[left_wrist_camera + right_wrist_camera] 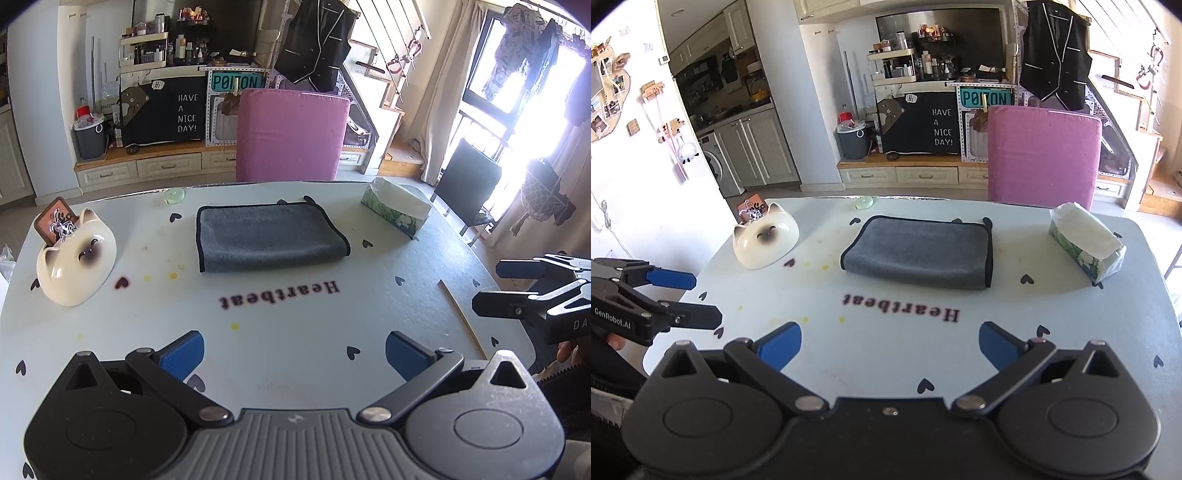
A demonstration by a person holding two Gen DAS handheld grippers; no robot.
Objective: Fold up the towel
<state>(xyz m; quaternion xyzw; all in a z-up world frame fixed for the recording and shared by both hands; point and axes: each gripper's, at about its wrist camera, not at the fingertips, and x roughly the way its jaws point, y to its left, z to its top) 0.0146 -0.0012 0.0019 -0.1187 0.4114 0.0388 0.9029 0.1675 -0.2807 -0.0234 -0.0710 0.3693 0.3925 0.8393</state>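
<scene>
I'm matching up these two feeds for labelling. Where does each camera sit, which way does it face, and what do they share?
Left wrist: rides the left gripper above the near table edge, facing the grey towel; right gripper shows at right.
Right wrist: rides the right gripper, facing the same towel; left gripper shows at left.
Shared: towel, cat bowl, tissue box, pink chair.

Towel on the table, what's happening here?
A person holds a set of tongs in each hand over a white table. The gray towel lies folded at the table's far middle, between a cat-shaped bowl and a tissue box. Neither the left tongs nor the right tongs touch it: both are open and empty, held back near the table's near edge. The fold looks done, or another is about to begin.
</scene>
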